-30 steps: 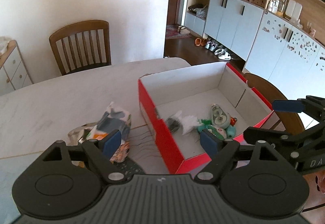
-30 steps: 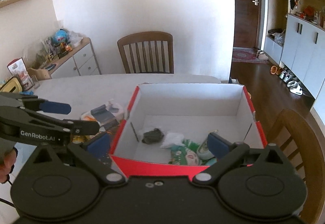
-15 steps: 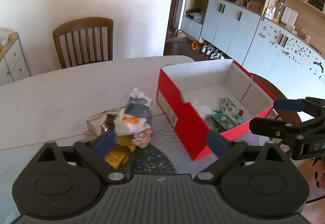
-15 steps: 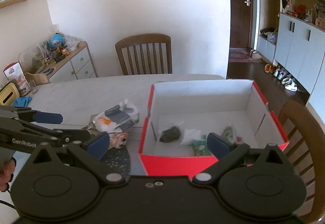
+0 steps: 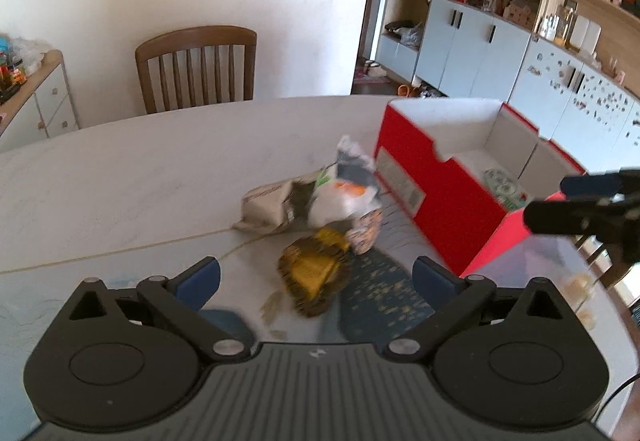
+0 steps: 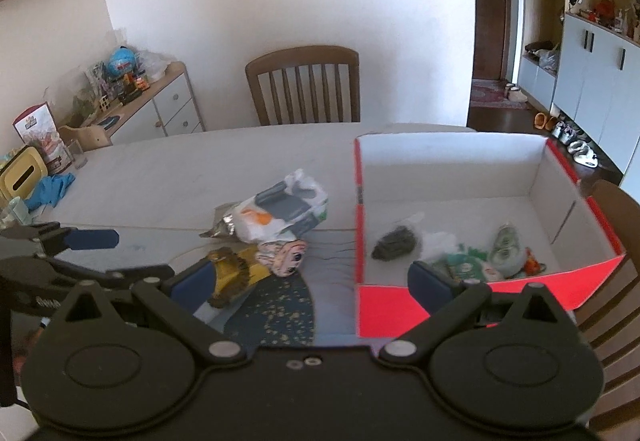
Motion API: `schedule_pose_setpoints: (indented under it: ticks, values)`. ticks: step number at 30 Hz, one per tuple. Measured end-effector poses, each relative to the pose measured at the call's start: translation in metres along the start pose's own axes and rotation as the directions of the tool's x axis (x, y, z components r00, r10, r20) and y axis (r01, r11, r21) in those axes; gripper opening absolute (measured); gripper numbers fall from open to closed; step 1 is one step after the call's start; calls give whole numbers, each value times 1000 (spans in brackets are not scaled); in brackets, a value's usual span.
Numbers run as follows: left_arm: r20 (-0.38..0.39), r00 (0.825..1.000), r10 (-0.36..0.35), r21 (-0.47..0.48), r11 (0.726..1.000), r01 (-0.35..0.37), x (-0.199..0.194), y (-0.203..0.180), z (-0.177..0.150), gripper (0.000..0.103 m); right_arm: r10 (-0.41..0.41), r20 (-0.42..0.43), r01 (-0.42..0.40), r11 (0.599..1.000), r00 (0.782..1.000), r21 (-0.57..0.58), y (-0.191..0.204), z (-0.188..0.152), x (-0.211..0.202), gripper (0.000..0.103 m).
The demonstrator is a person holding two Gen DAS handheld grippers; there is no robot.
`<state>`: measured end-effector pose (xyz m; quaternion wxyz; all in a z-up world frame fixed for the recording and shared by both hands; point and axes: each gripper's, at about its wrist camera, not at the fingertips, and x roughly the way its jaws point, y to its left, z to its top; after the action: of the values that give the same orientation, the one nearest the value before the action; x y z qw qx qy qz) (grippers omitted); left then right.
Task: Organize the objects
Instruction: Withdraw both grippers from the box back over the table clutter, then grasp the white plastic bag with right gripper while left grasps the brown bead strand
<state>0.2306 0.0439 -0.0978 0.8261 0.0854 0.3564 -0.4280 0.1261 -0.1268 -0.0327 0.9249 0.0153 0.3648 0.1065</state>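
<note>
Both grippers spread wide over the snack pile

My left gripper has just been opening, nothing gripped; the yellow packet lies between its fingers. My right gripper gapes empty, the red box beyond its right finger.

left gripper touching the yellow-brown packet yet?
Apart. In the left wrist view the left gripper has wide open jaws, and bare table shows between both blue pads and the yellow-brown packet, which lies on the table between them.
</note>
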Motion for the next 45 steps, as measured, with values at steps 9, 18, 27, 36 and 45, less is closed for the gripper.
schedule_pose_setpoints:
  ticks: [9, 18, 27, 36, 45]
  values:
    - [-3, 1000, 0, 6, 1000, 0, 27, 14, -17, 103, 5, -19, -5, 1000, 1000, -16, 24, 14, 25, 102]
    - [-15, 1000, -9, 33, 999, 10, 54, 8, -22, 103, -7, -58, 8, 1000, 998, 9, 30, 31, 66, 102]
    - [-31, 999, -8, 40, 999, 9, 78, -3, -23, 103, -16, -123, 22, 998, 992, 50, 35, 59, 118, 102]
    - [-30, 999, 24, 57, 998, -22, 97, -9, -24, 101, -58, -227, 73, 995, 972, 60, 40, 67, 168, 99]
    - [-38, 999, 35, 86, 996, -32, 108, -13, -22, 69, -76, -266, 89, 995, 961, 37, 42, 58, 184, 93]
